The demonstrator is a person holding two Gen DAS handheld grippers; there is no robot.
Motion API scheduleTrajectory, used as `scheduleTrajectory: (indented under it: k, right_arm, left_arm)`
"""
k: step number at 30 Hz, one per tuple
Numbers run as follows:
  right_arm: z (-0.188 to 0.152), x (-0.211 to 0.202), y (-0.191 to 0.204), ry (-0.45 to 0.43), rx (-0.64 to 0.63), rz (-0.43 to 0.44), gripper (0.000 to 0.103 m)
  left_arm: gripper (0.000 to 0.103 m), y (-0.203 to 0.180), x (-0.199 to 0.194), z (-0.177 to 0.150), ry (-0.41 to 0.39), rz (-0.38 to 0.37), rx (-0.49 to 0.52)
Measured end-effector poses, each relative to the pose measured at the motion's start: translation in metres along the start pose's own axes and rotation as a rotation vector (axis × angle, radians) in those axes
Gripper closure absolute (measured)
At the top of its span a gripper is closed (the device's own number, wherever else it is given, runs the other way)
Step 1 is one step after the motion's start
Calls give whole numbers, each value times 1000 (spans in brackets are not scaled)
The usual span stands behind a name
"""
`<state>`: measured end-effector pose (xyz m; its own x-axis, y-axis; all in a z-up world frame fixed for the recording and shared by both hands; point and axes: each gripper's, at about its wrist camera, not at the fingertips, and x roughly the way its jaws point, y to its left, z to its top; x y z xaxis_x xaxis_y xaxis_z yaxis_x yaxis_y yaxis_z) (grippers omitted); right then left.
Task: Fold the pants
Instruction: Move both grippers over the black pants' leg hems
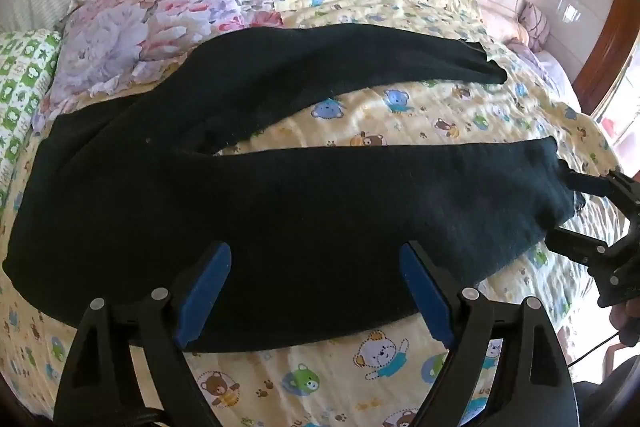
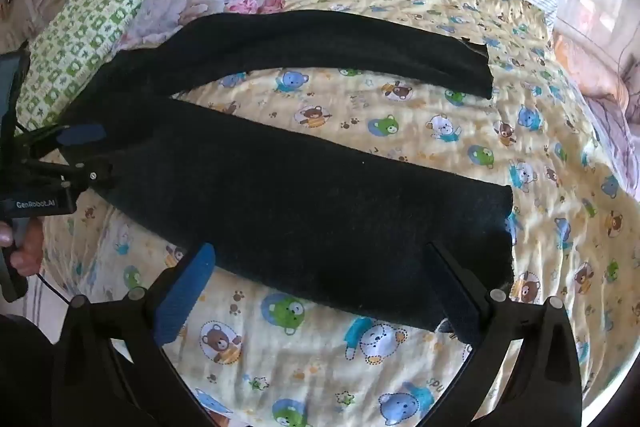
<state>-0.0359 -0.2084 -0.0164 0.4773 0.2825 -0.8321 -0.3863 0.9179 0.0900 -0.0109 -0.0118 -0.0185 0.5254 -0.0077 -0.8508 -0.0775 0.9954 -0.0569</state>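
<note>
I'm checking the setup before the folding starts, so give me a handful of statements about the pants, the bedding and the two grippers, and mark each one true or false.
1. The dark fabric pants lie spread out, their two legs apart. True.
2. The yellow quilt printed with cartoon bears shows between the legs. True.
3. The left gripper is clamped shut on the waistband. False: its jaws stand wide open over the near leg.
4. The right gripper is open near the hem of the near leg. True.
5. The pants are already folded in half. False: no fold has been made.
6. The floral pillow lies on top of the pants. False: it lies beyond them, at the head of the bed.
</note>
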Motion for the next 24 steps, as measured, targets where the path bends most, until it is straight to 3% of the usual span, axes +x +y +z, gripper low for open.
scheduleTrajectory:
  k: [2, 12, 24]
  right_arm:
    - [-1, -1, 4, -8, -49, -69, 0]
    - [-5, 1, 3, 14, -18, -44, 0]
    - [-7, -8, -6, -60, 5, -65, 0]
  left_arm:
    - [16, 1, 0, -1, -1, 6, 4]
    - [16, 3, 0, -7, 3, 4, -11]
    - [16, 4, 1, -7, -14, -17, -24]
